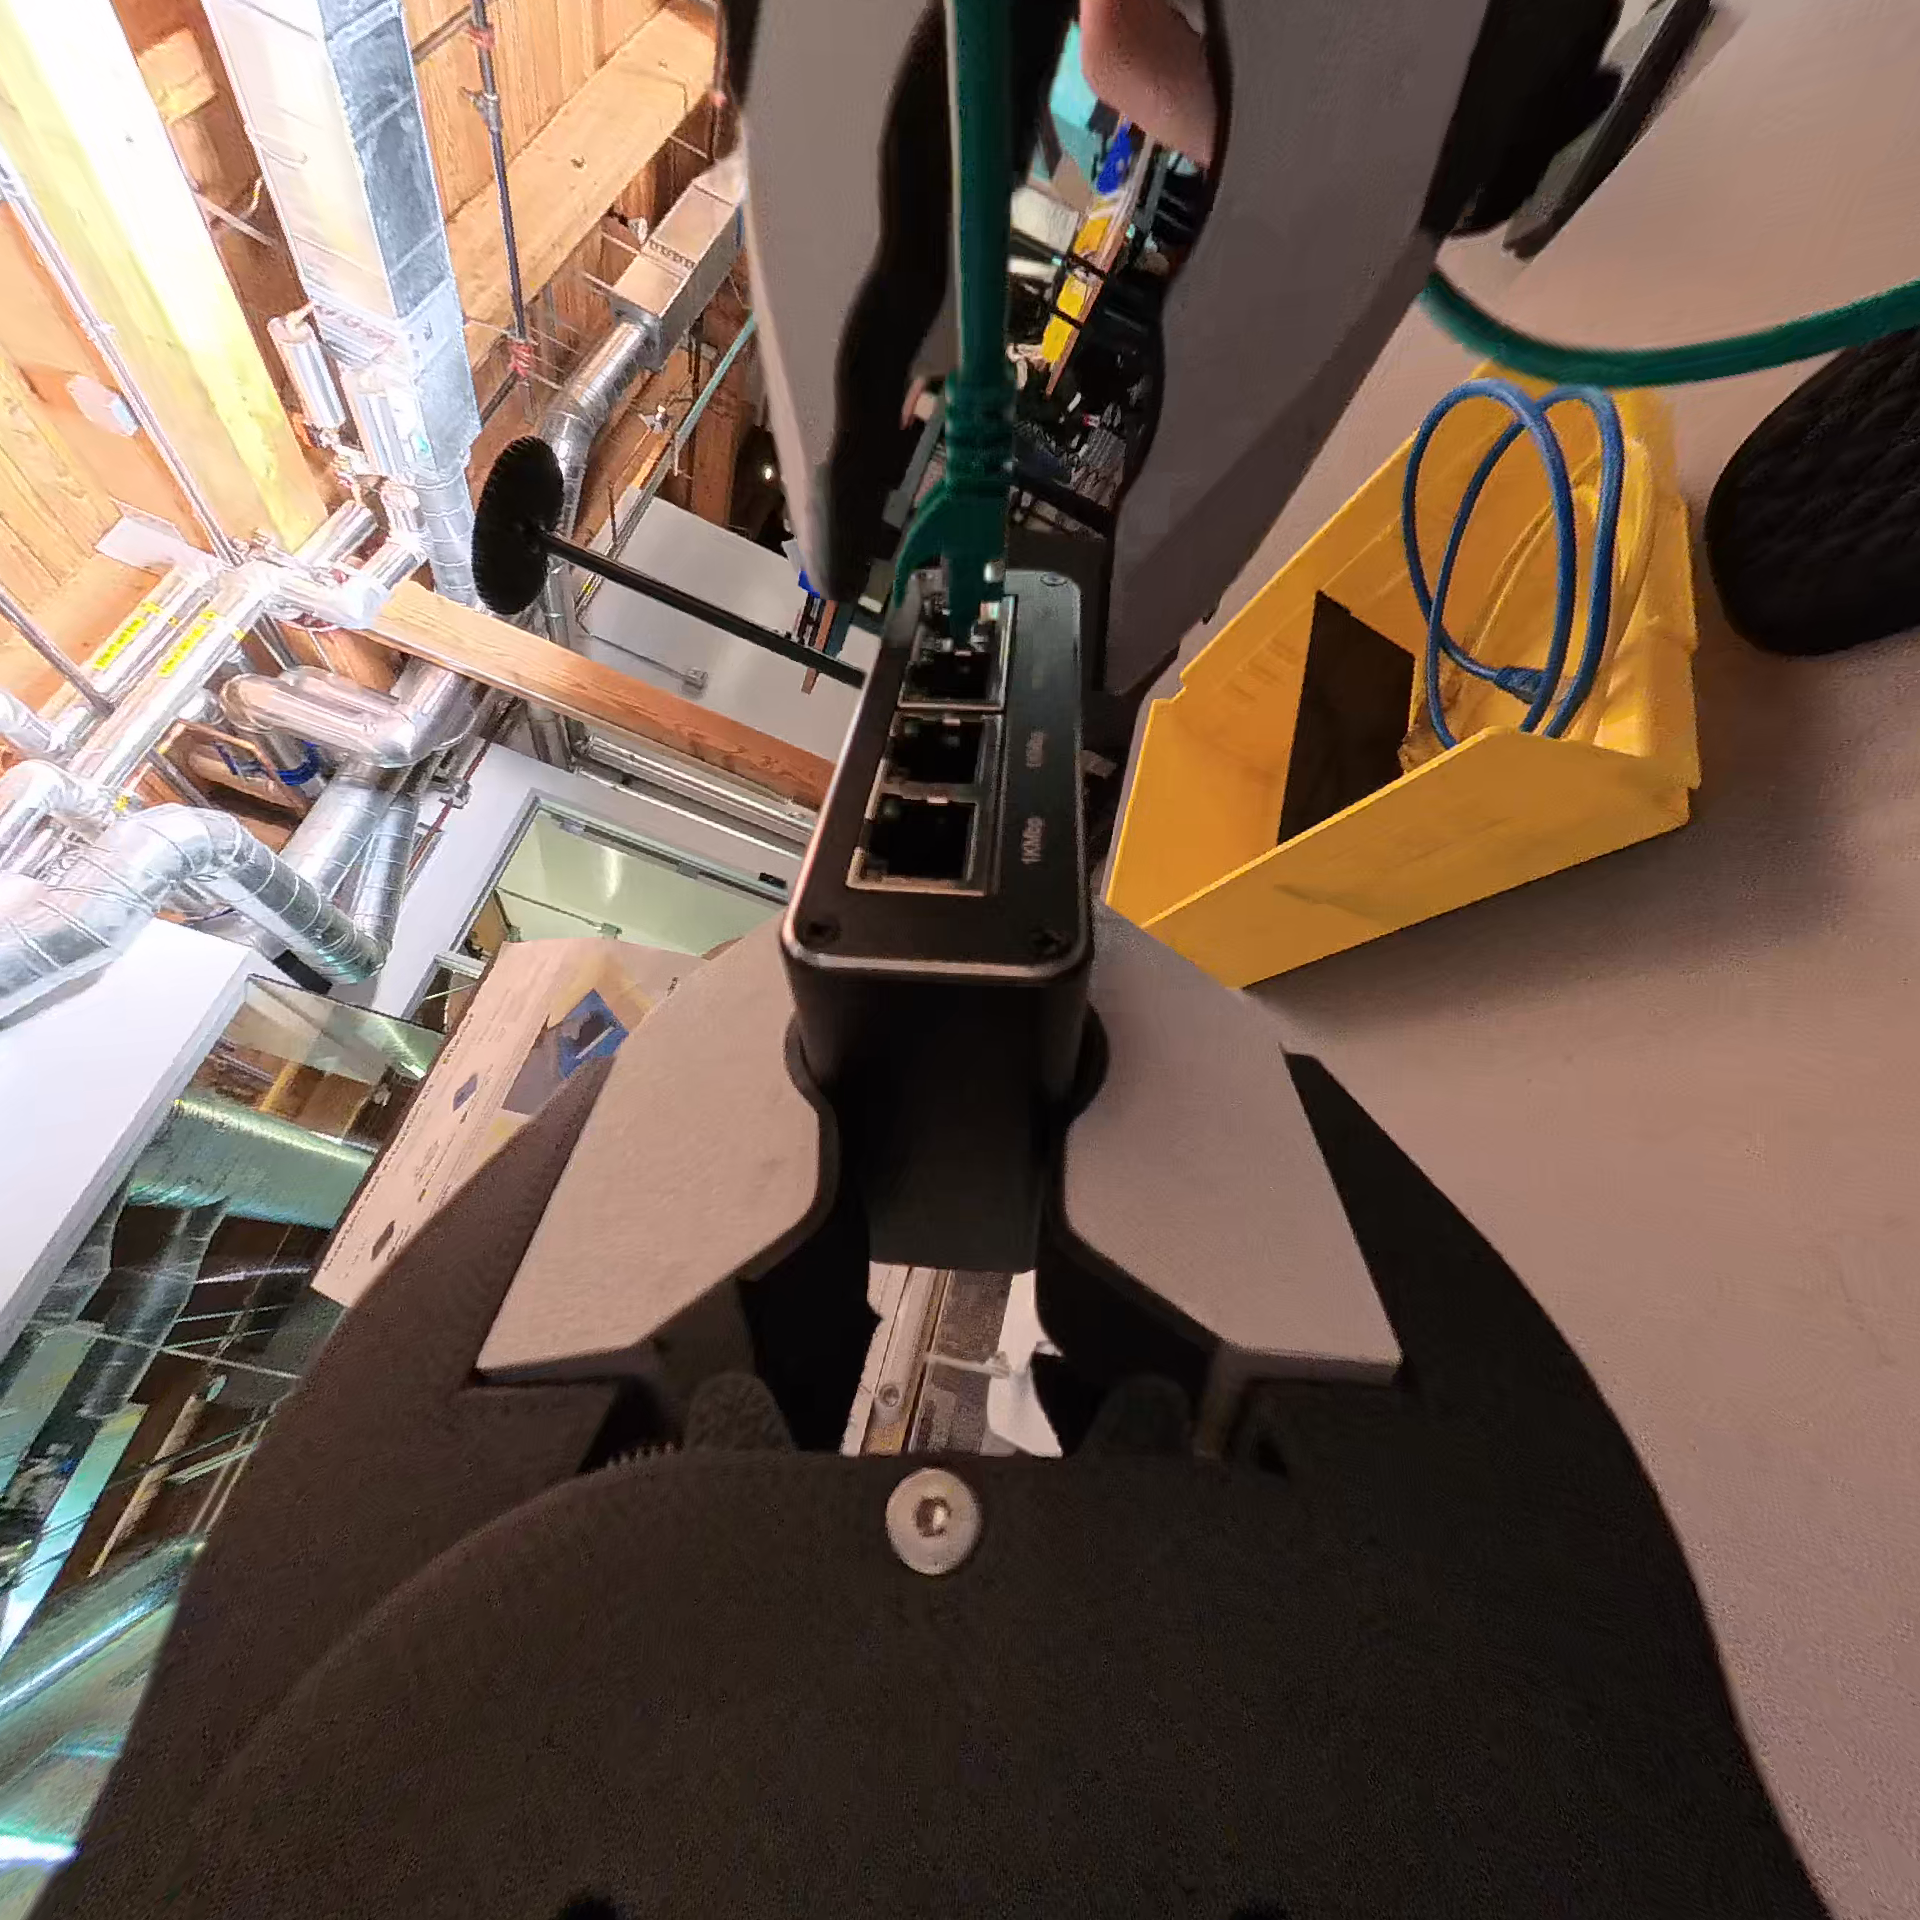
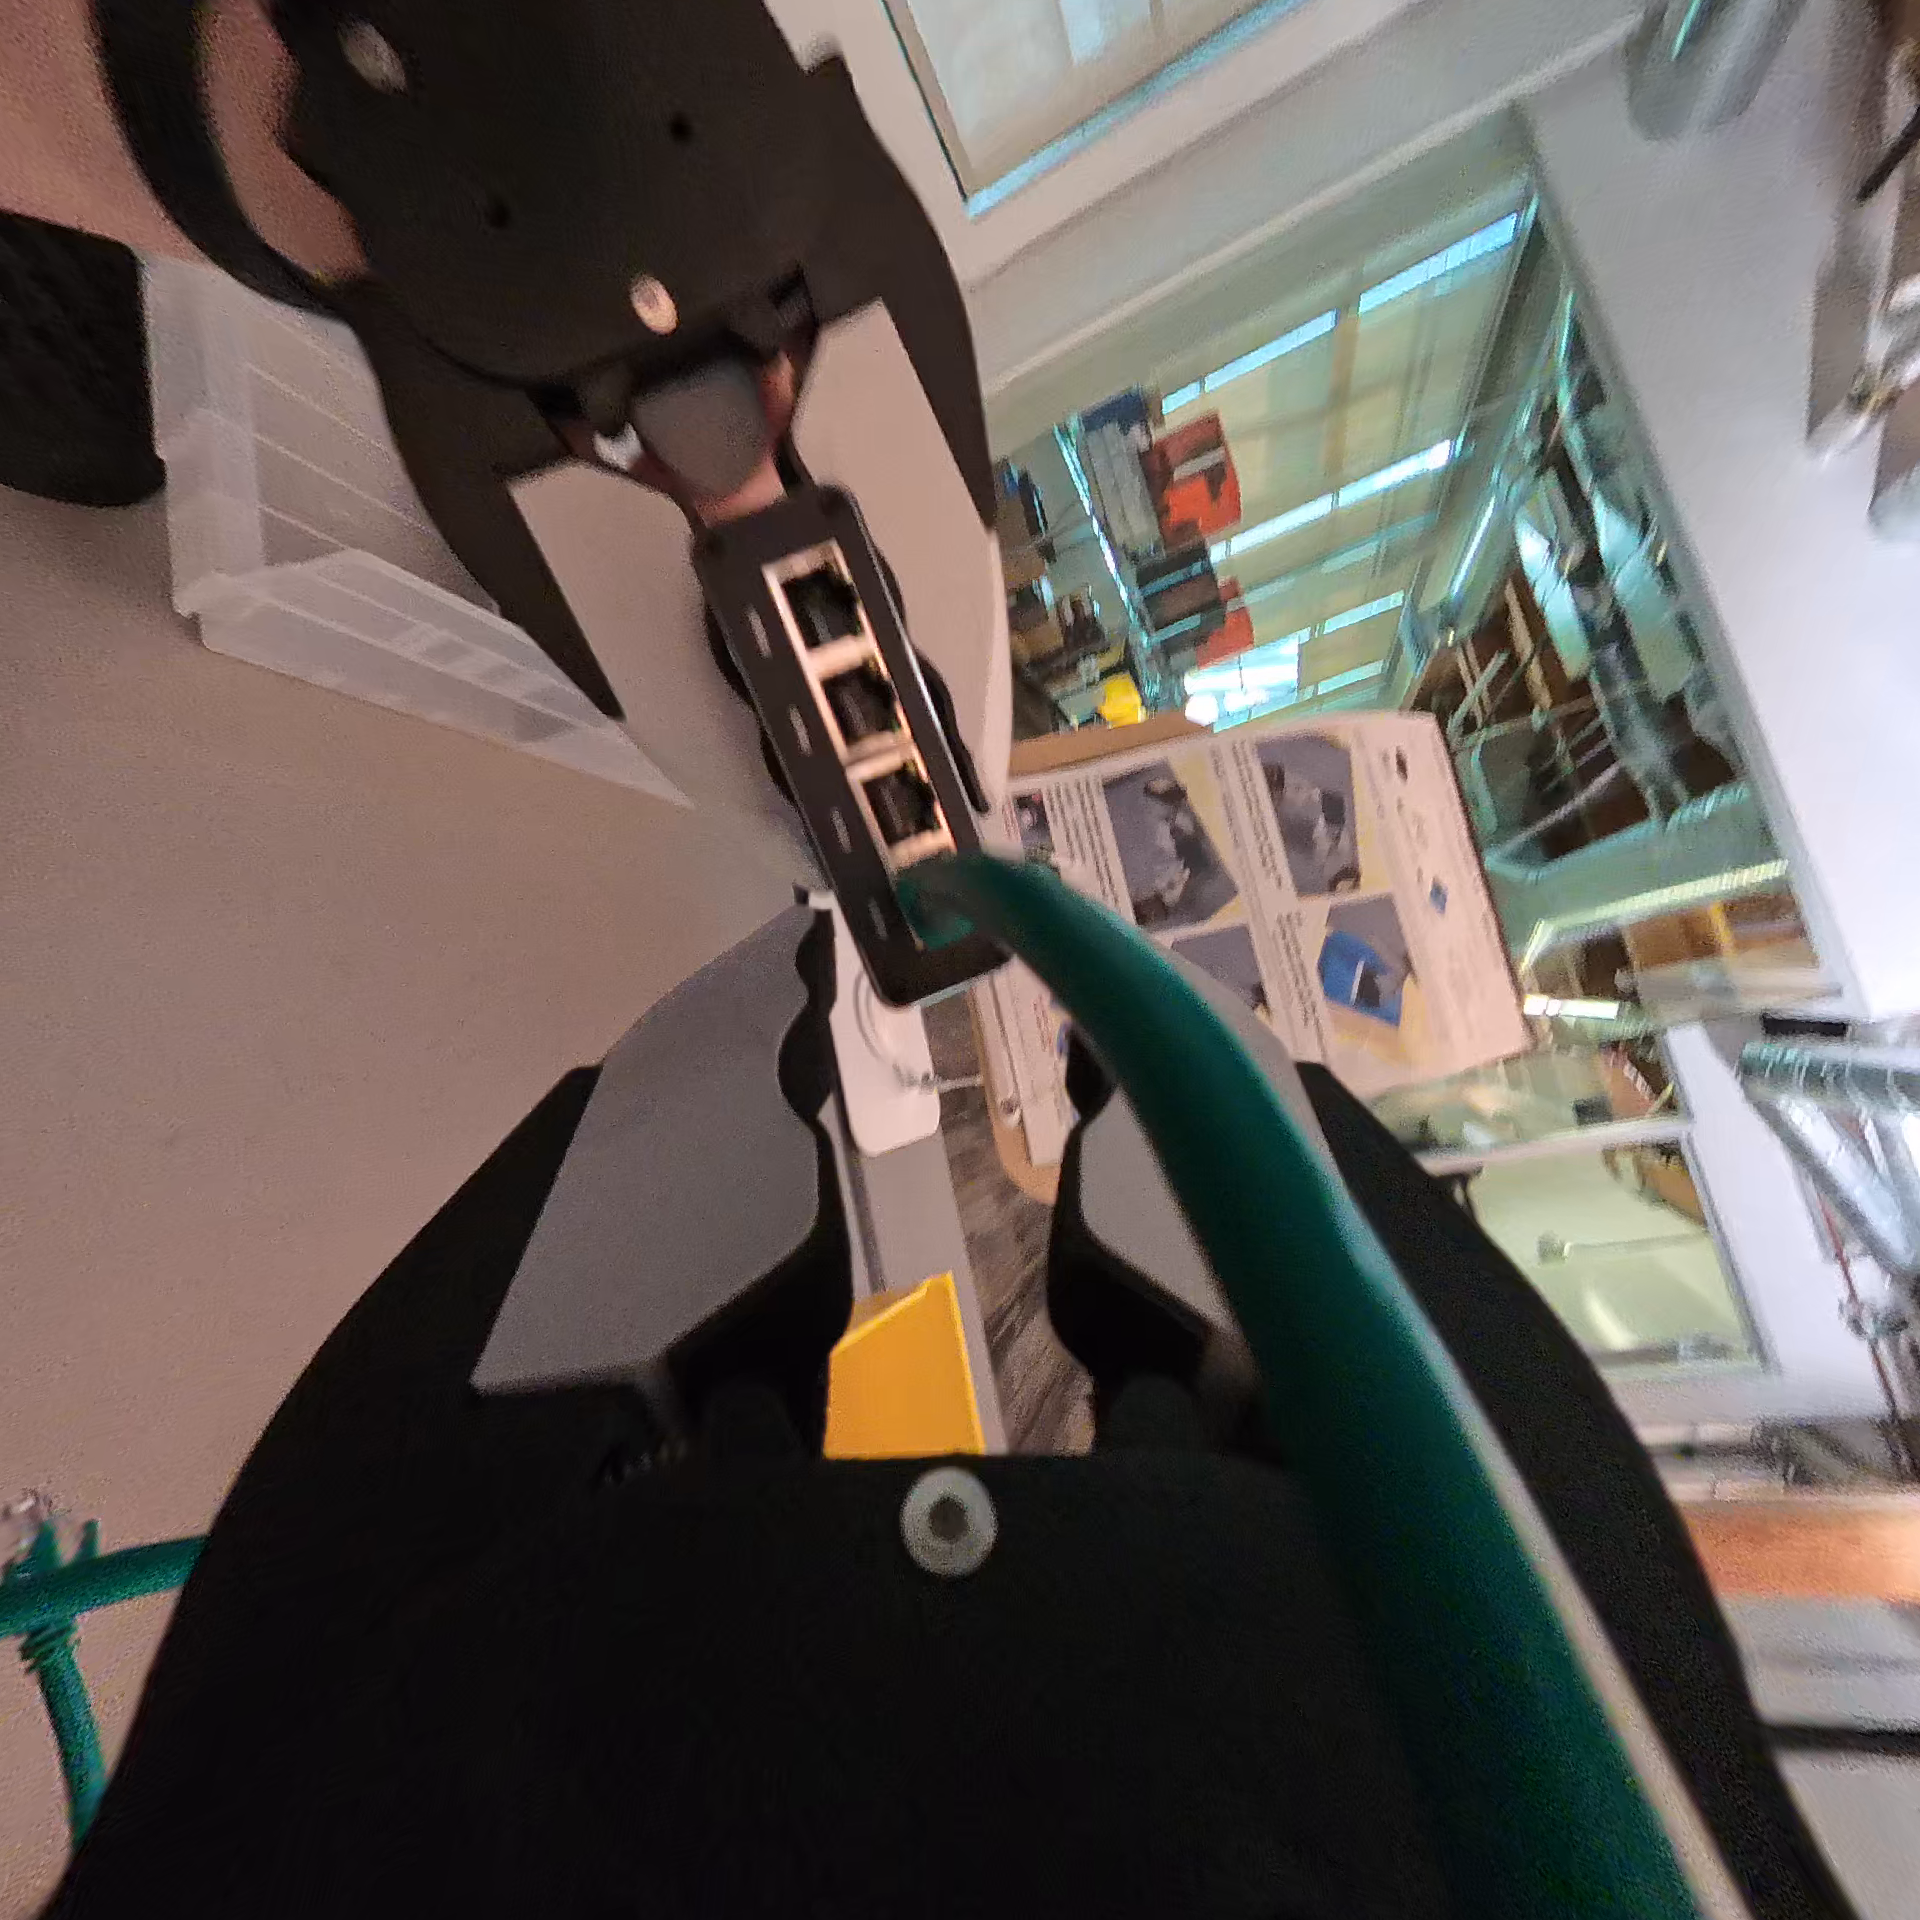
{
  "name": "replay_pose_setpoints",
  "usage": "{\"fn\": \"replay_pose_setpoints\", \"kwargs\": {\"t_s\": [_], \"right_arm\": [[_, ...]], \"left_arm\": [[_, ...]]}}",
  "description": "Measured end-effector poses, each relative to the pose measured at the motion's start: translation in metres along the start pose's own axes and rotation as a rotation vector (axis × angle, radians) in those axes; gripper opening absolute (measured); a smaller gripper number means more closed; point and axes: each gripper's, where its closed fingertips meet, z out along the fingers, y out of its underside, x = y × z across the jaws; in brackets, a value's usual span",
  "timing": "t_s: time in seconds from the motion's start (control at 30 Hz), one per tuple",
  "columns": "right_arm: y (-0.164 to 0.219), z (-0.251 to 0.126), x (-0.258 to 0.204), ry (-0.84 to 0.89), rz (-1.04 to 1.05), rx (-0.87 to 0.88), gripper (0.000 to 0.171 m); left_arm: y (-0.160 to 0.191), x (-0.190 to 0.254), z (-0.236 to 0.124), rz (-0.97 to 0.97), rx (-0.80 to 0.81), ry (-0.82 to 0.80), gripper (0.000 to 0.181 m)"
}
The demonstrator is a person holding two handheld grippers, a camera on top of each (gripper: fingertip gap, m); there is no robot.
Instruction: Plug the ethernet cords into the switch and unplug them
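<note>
Switch (image 1: 935, 997), black, one: clamped between the left claw (image 1: 940, 1049) fingers. Ports: three empty, the fourth, farthest from the left claw, taking the green cord (image 1: 977, 436) plug.

Right claw (image 2: 940, 1029): fingers apart, green cord running between them, plug just ahead.

Left view only: yellow bin (image 1: 1403, 810), one; blue cord (image 1: 1507, 561) coiled inside.

Right view only: clear tray (image 2: 343, 613); second green plug (image 2: 52, 1558).

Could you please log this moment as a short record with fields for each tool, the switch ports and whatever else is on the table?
left tool: shut on switch, held off the table
right tool: jaws apart, green ethernet cord running between them
ports: four; green plug at the end port, seating unclear; other three empty
yellow bin: holds blue ethernet cord
</note>
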Motion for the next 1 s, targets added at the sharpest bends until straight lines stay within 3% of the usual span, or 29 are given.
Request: {"fn": "replay_pose_setpoints", "kwargs": {"t_s": [0.2,0.6,0.77,0.83,1.0], "right_arm": [[-0.012,-0.003,-0.006,-0.031,-0.103,0.010,0.031],[-0.010,-0.012,-0.013,-0.095,-0.053,-0.020,0.014],[-0.004,-0.010,-0.018,-0.082,-0.266,-0.143,0.012],[-0.003,-0.010,-0.014,-0.062,-0.300,-0.181,0.003],[-0.005,-0.013,-0.008,-0.039,-0.314,-0.180,0.001]], "left_arm": [[0.001,0.000,-0.001,-0.009,-0.019,0.019,0.037],[-0.001,0.013,0.002,0.026,-0.051,0.065,0.037],[0.001,0.021,0.003,0.019,-0.069,0.116,0.037],[-0.002,0.025,0.005,-0.002,-0.052,0.135,0.036],[-0.006,0.023,0.008,-0.019,-0.030,0.081,0.037]]}}
